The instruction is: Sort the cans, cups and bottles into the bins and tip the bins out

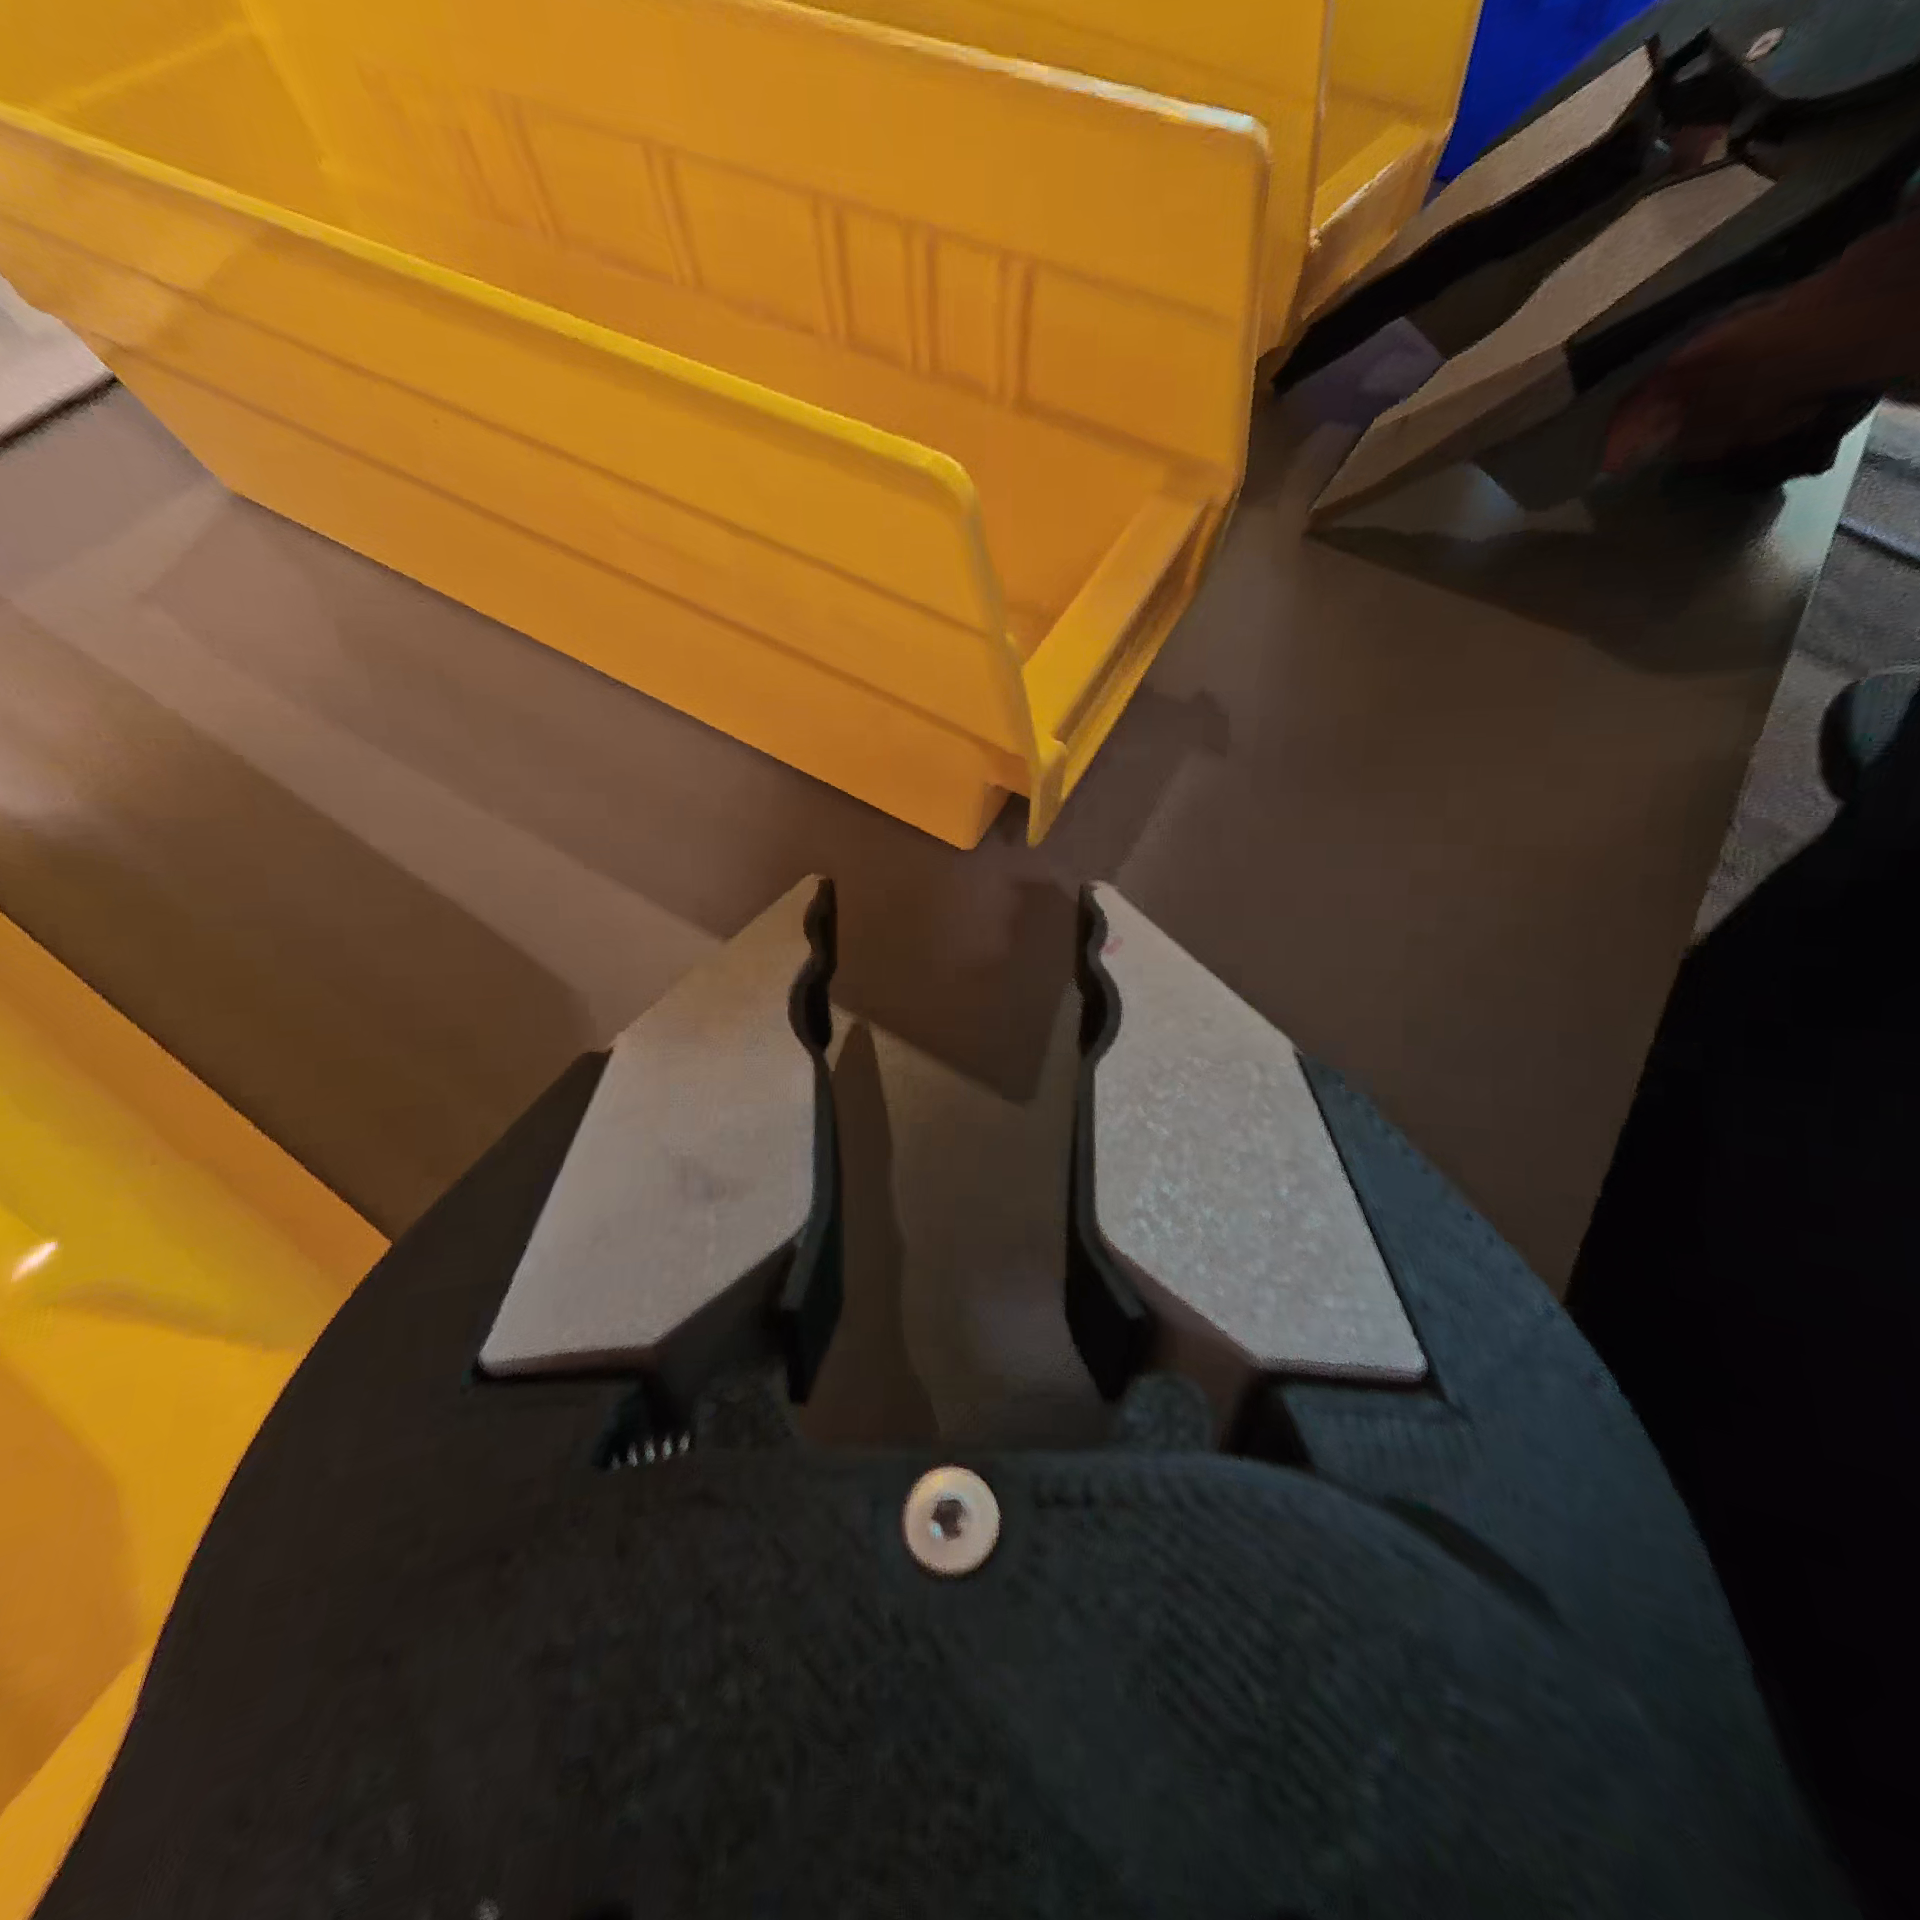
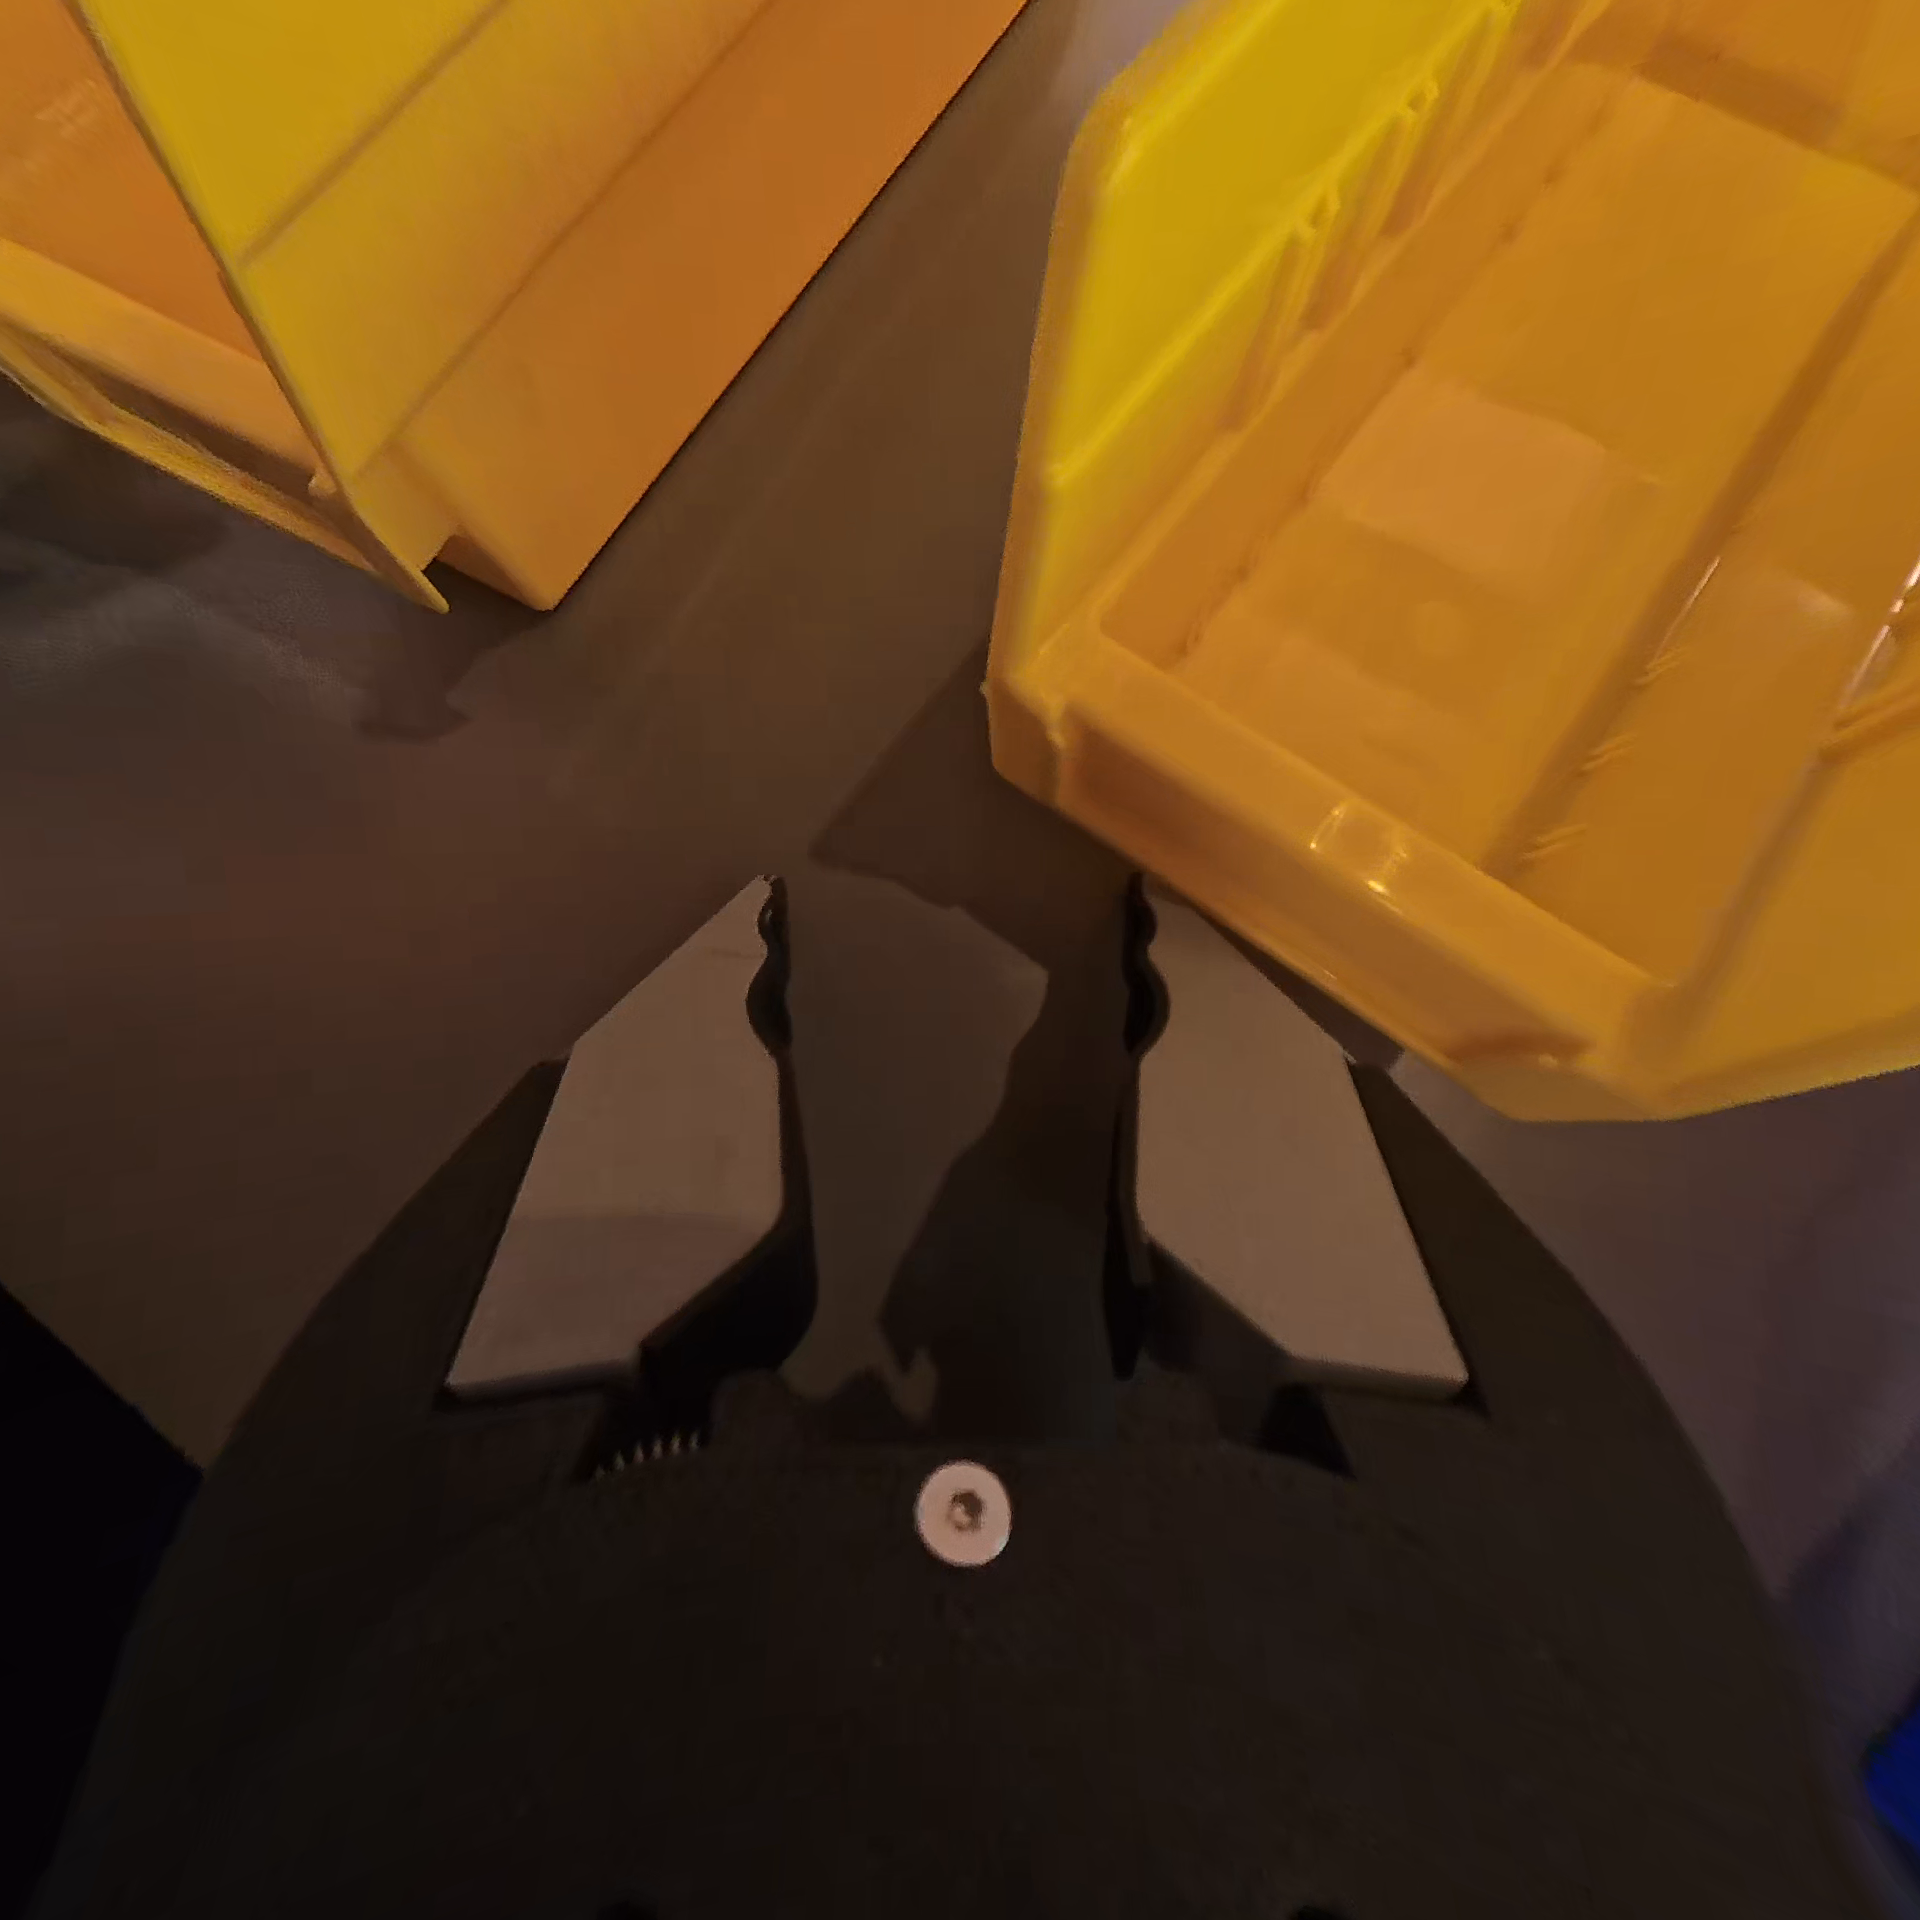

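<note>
In the left wrist view a yellow bin (image 1: pixel 582 499) stands on the brown table, empty as far as I can see. My left gripper (image 1: pixel 956 904) is open and empty, just short of the bin's near corner. The other gripper (image 1: pixel 1507 343) shows at the upper right beside a second yellow bin (image 1: pixel 1371 125). In the right wrist view my right gripper (image 2: pixel 951 894) is open and empty, its right finger next to the front lip of an empty yellow bin (image 2: pixel 1299 883). Another yellow bin (image 2: pixel 499 343) lies at the upper left. No cans, cups or bottles are in view.
A further yellow bin (image 1: pixel 114 1299) fills the left lower edge of the left wrist view. Something blue (image 1: pixel 1507 94) sits behind the bins at the top right. The table edge (image 1: pixel 1766 727) runs down the right, with dark clothing of a person beside it.
</note>
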Tool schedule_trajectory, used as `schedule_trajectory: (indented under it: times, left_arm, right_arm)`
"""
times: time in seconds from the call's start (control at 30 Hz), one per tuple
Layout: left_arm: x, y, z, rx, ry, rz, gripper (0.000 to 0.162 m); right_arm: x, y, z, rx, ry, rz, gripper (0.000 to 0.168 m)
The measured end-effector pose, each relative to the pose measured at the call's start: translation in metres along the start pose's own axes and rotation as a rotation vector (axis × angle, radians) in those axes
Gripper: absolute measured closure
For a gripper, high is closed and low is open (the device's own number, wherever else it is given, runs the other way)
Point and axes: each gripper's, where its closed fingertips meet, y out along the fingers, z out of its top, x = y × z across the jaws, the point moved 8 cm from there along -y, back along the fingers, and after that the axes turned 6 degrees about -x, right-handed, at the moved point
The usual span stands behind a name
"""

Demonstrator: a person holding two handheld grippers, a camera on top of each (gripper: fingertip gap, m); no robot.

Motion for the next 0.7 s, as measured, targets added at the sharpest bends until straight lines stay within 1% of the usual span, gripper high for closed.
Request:
schedule_trajectory:
  times: [0.1, 0.13, 0.17, 0.2, 0.27, 0.3, 0.4, 0.53, 0.63, 0.7]
  left_arm:
    - [-0.001, -0.015, 0.003, 0.141, -0.01, 0.009, 0.121]
    - [-0.002, -0.019, 0.003, 0.173, -0.023, 0.007, 0.121]
    - [-0.003, -0.021, 0.003, 0.186, -0.032, -0.006, 0.116]
    - [-0.003, -0.021, 0.002, 0.183, -0.039, -0.019, 0.111]
    - [-0.002, -0.019, 0.001, 0.154, -0.037, -0.006, 0.106]
    - [0.0, -0.017, 0.001, 0.137, -0.021, 0.013, 0.105]
    - [0.005, -0.012, 0.0, 0.092, 0.02, 0.037, 0.104]
    - [0.009, -0.012, -0.003, 0.054, -0.025, 0.018, 0.105]
    - [0.012, -0.018, -0.01, 0.037, -0.07, 0.027, 0.106]
    - [0.015, -0.023, -0.015, 0.02, -0.084, 0.047, 0.107]
  right_arm:
    - [0.004, -0.002, 0.0, 0.014, 0.048, 0.019, 0.111]
    - [0.005, -0.002, -0.001, 0.015, 0.053, 0.021, 0.11]
    - [0.004, -0.003, -0.001, 0.013, 0.046, 0.015, 0.109]
    - [0.002, -0.003, -0.001, 0.006, 0.028, 0.003, 0.106]
    - [-0.003, -0.001, -0.001, -0.007, -0.028, -0.03, 0.103]
    - [-0.006, 0.0, 0.0, -0.006, -0.04, -0.03, 0.107]
    - [-0.008, 0.002, 0.002, -0.009, -0.03, -0.014, 0.103]
    - [-0.011, 0.003, 0.002, -0.009, -0.009, -0.031, 0.101]
    - [-0.016, 0.001, 0.0, -0.013, -0.019, -0.02, 0.09]
    - [-0.016, 0.001, -0.001, -0.014, -0.021, -0.014, 0.089]
